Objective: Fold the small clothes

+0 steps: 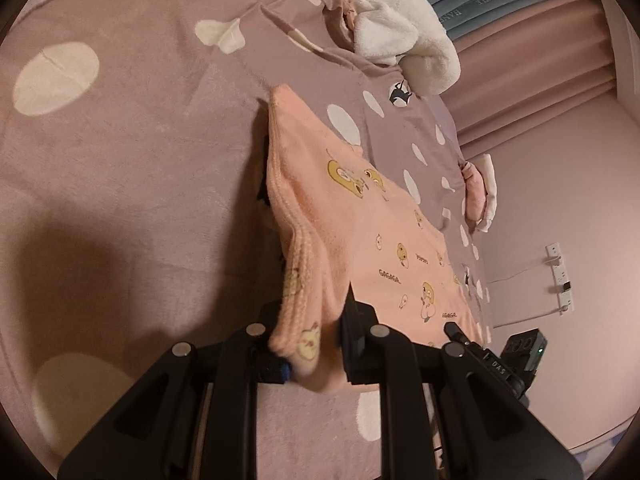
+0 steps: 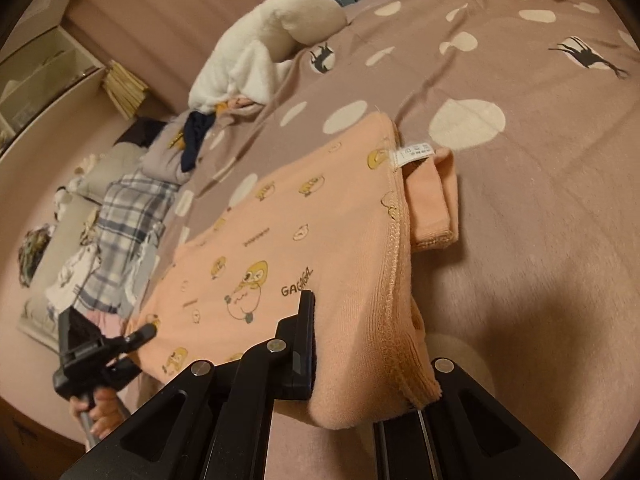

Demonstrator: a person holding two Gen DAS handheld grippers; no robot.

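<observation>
A small peach garment with yellow cartoon prints lies partly folded on a mauve bedspread with cream dots. My left gripper is shut on one bunched corner of it. My right gripper is shut on the opposite hemmed edge of the garment; its right finger is hidden under the cloth. The white label and a folded sleeve show at the far end. The other gripper shows at the garment's edge in each view: the right one and the left one.
A white fluffy plush item lies at the head of the bed. A folded pink piece sits near the bed's edge. Plaid and other clothes are piled beside the bed. A wall socket strip is at the right.
</observation>
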